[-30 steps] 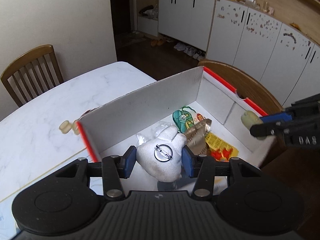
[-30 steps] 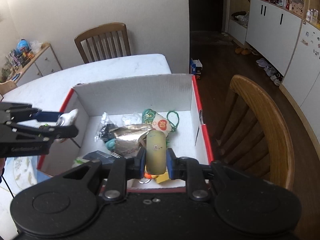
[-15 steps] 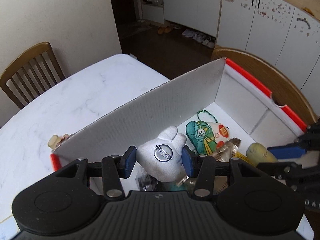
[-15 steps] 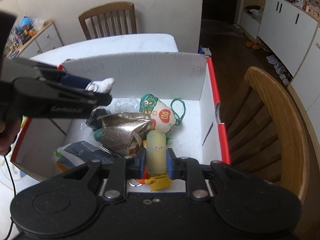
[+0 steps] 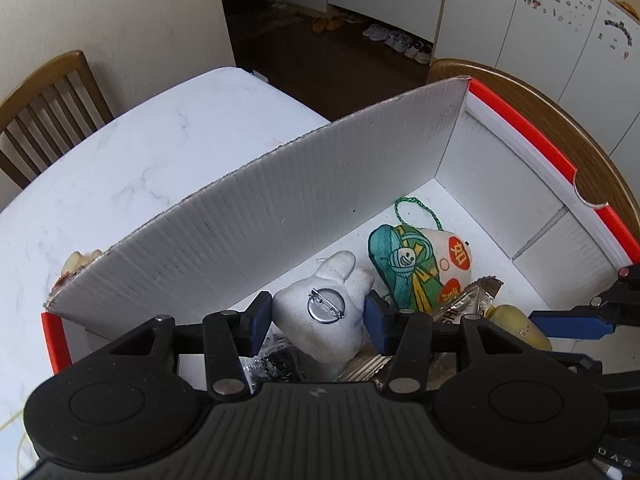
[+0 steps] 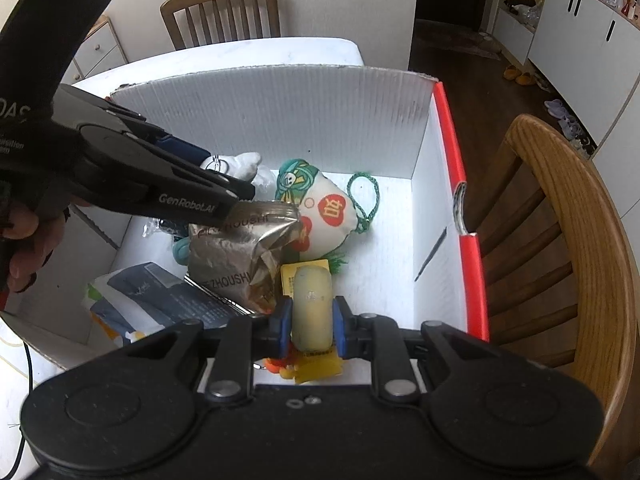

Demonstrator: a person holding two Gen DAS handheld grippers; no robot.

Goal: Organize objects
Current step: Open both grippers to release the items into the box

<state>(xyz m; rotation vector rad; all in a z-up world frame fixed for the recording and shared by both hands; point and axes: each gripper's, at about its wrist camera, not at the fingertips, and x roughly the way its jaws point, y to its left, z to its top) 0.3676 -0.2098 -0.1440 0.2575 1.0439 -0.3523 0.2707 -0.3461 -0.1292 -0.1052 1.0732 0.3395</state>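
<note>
while both tools hang over the box, the left gripper (image 5: 319, 316) clamps a white plush brooch (image 5: 324, 322) between its blue pads, the round metal pin back facing the camera, and the right gripper (image 6: 311, 316) is closed on a pale yellow capsule-shaped piece (image 6: 313, 304) that stands upright between its pads. both held things sit above the inside of the white cardboard box (image 6: 280, 120) with a red rim, which rests on a white marble-look table (image 5: 132, 160). on the box floor, just under the right gripper, lie a yellow packet (image 6: 306, 272) and a small orange item whose kind is unclear; beside them is a crumpled silver-brown foil bag (image 6: 236, 252), with a dark blue booklet (image 6: 168, 296) to its left. farther in lies a cream pouch with green print and red patches (image 6: 320, 208), its green cord loop (image 6: 364, 200) spread on the floor toward the far wall. a person's hand (image 6: 24, 240) grips the left tool's handle at the box's left edge. beyond stand a wooden chair (image 6: 560, 240) to the right of the box, another wooden chair (image 6: 220, 12) past the table, and white cabinets (image 5: 540, 20).
</note>
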